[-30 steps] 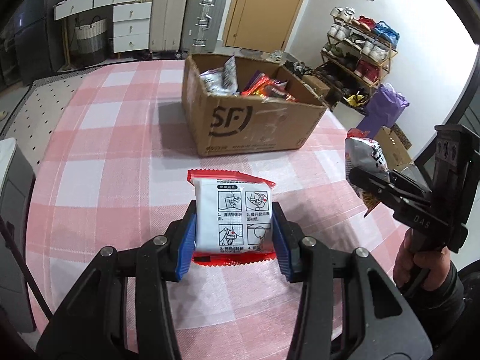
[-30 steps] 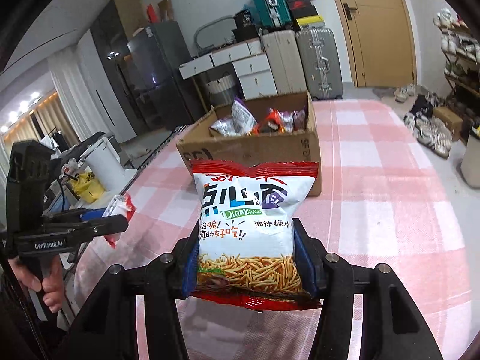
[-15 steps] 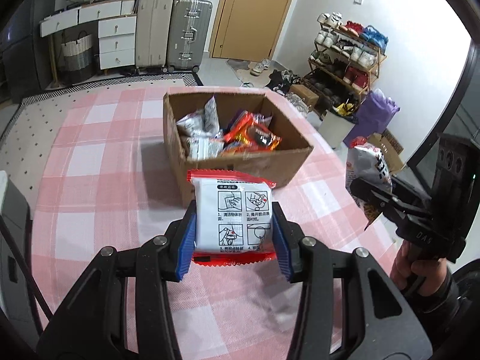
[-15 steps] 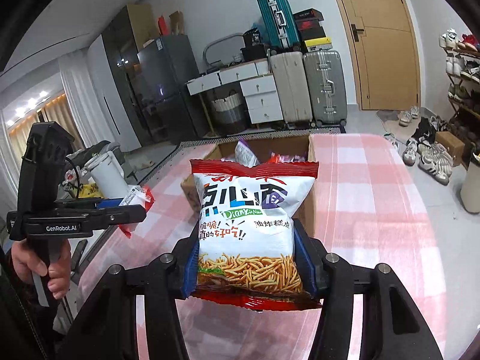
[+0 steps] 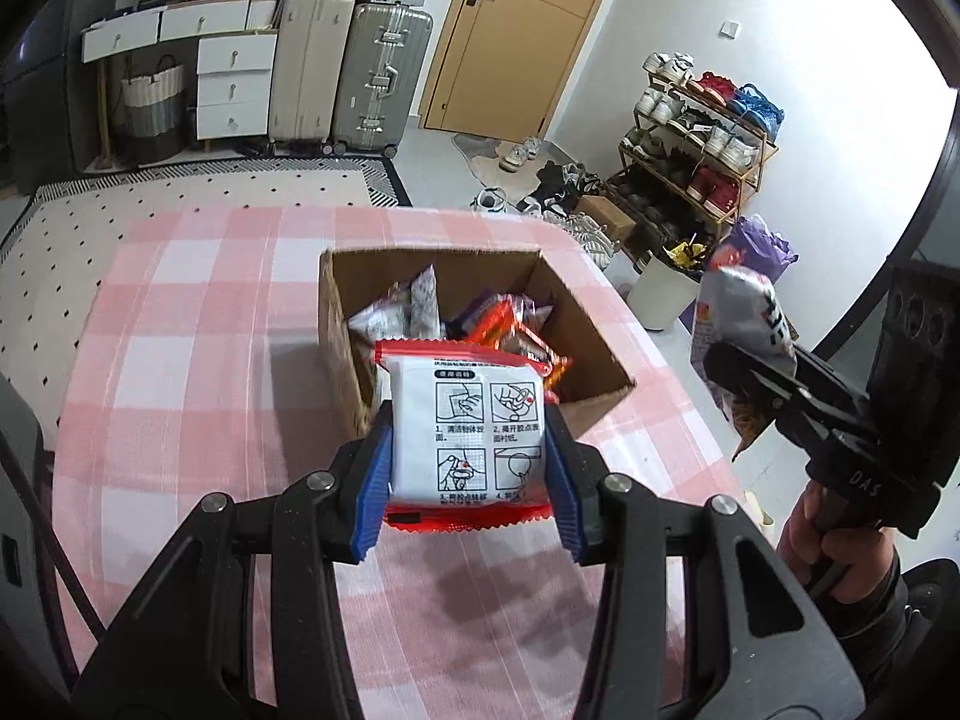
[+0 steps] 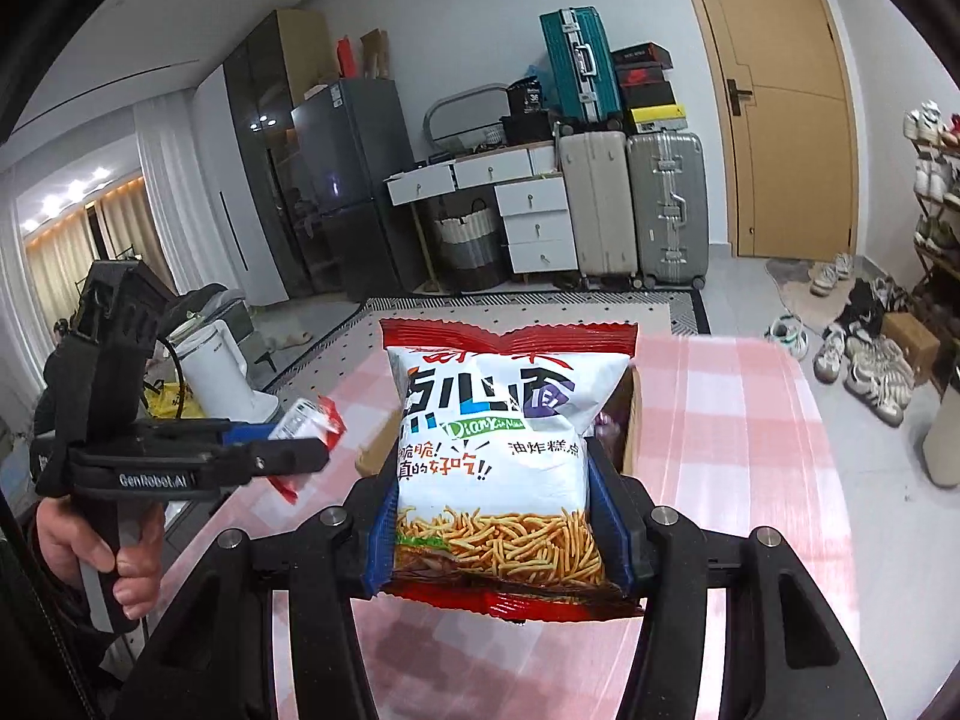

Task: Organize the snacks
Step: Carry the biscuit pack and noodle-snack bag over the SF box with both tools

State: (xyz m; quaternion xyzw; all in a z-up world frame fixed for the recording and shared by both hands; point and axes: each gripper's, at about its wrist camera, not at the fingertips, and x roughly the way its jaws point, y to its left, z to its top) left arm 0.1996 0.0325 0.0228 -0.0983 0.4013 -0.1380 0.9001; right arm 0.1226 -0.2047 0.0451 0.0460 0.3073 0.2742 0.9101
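Both grippers now sit higher and nearer the box [image 5: 480, 324] than a second ago: left gripper [image 5: 468, 471] pinching the white packet [image 5: 465, 432], right gripper [image 6: 495, 522] pinching the chip bag [image 6: 498, 450], both above the worktop [image 5: 180, 312], so drop-in looks next.

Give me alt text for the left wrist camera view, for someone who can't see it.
The left gripper clamps a small white packet with red edges above a pink checked tablecloth, in front of an open cardboard box filled with snacks. At right, a hand holds the right gripper shut on a snack bag.
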